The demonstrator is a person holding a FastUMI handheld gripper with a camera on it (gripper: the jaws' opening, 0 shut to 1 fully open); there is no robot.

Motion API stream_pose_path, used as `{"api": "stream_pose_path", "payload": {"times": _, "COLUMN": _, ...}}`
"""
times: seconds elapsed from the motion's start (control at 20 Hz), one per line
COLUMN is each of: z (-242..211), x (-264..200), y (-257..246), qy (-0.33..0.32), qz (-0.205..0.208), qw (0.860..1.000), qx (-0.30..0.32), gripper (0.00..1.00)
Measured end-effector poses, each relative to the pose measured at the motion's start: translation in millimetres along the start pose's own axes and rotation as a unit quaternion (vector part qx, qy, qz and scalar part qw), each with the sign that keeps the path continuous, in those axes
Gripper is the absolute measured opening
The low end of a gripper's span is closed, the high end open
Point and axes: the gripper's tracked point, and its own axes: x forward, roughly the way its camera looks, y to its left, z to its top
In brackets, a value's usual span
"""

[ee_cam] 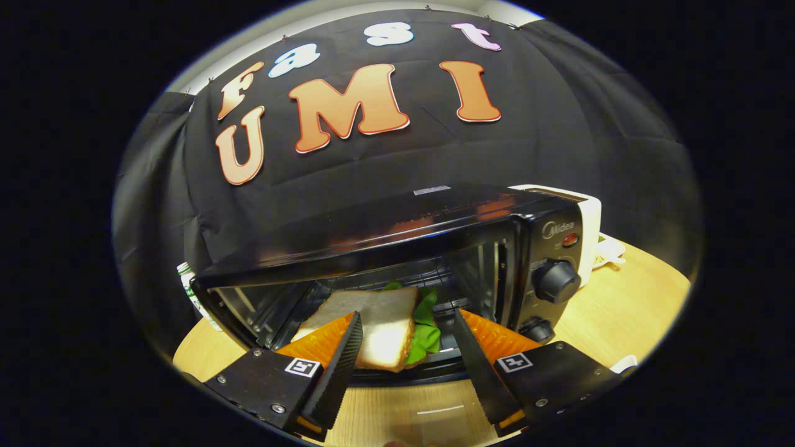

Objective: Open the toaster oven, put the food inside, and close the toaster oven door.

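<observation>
The black toaster oven (435, 217) stands on the wooden table (621, 304) with its front open and its wire rack showing. A sandwich (388, 326) of white bread and green lettuce lies tilted in the opening, at the oven's lower front edge. My gripper (407, 315) reaches into the opening, one finger on each side of the sandwich. The left finger (341, 360) lies against the bread's face. A dark gap shows between the lettuce and the right finger (475, 354). The fingers stand wide apart.
Two black knobs, the upper one (556, 280) large, sit on the oven's right panel. A white appliance (590, 214) stands behind the oven at the right, with a white dish (612, 251) beside it. A bottle (189, 285) peeks out left of the oven.
</observation>
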Motion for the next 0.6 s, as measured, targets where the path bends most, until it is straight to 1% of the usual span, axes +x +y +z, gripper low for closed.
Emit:
{"api": "stream_pose_path", "payload": {"times": 0.1, "z": 7.2, "x": -19.6, "y": -3.7, "qy": -0.005, "qz": 0.011, "qw": 1.0, "qx": -0.02, "gripper": 0.89}}
{"api": "stream_pose_path", "payload": {"times": 0.2, "z": 11.3, "x": -37.7, "y": -4.9, "qy": -0.01, "qz": 0.027, "qw": 0.999, "qx": -0.027, "gripper": 0.9}}
{"api": "stream_pose_path", "payload": {"times": 0.45, "z": -22.8, "x": -80.5, "y": 3.3, "qy": 0.046, "qz": 0.07, "qw": 0.996, "qx": -0.02, "gripper": 0.92}}
{"api": "stream_pose_path", "payload": {"times": 0.6, "z": -40.8, "x": -102.2, "y": 4.8, "qy": 0.065, "qz": 0.079, "qw": 0.993, "qx": -0.054, "gripper": 0.93}}
